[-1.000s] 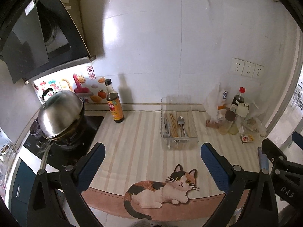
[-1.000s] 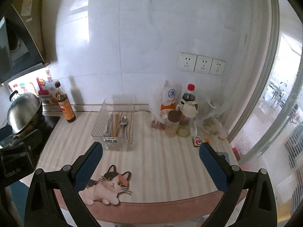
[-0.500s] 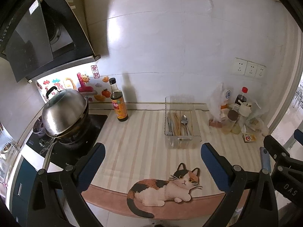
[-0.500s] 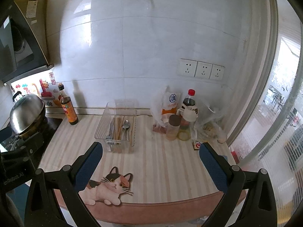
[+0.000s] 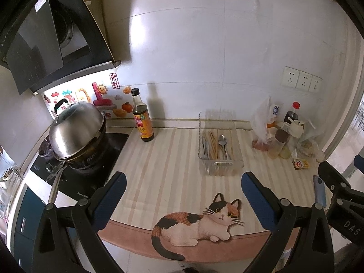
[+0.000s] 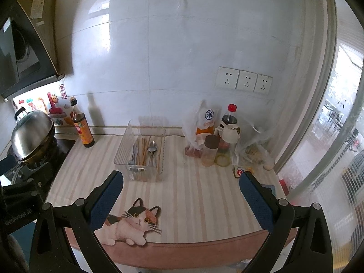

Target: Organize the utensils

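Hovering level above counter edge: left hand-held gripper (image 5: 183,194), right hand-held gripper (image 6: 180,193), both wide, seemingly empty.

Striped worktop (image 5: 173,170) with cat-print mat edge (image 5: 200,225) at the front. Dark sauce bottle (image 5: 141,119), yellow label, upright near the back wall. Steel-lidded wok (image 5: 76,132) on black hob (image 5: 91,173), far left; range hood (image 5: 50,36) above; bright stickers (image 5: 102,95) on the wall behind. Right corner cluster: white plastic bag (image 6: 204,122), red-capped dark bottle (image 6: 229,118), brown-lidded jar (image 6: 210,150), clear bag of food (image 6: 254,152), small printed box (image 6: 242,171) lying flat in front. Triple wall socket (image 6: 244,80) above the cluster. Window (image 6: 336,118) at far right.
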{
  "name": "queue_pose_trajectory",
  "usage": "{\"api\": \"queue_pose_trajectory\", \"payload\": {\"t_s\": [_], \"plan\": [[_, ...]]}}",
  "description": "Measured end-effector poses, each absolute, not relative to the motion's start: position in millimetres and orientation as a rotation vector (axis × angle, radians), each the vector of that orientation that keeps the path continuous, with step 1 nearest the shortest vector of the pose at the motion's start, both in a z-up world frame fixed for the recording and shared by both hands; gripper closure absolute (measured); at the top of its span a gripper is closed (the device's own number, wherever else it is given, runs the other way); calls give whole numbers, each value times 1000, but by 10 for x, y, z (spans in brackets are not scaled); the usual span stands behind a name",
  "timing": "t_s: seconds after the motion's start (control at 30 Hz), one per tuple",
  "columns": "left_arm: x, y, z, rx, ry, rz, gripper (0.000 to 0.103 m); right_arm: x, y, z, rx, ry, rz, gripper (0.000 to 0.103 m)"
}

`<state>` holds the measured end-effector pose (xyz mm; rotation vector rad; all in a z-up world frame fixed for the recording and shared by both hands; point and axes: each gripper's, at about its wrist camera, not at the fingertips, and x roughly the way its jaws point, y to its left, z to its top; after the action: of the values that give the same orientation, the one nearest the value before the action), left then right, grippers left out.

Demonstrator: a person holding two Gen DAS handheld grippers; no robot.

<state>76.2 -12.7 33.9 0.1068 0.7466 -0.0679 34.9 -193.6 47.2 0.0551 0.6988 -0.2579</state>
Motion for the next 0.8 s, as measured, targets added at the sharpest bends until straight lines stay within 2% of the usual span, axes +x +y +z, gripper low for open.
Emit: {"api": "queue_pose_trajectory", "payload": {"t_s": [0.8], "plan": [[723,-113,308,101,761,-69,0,341,-1880,407,67,717,-250,0]]}}
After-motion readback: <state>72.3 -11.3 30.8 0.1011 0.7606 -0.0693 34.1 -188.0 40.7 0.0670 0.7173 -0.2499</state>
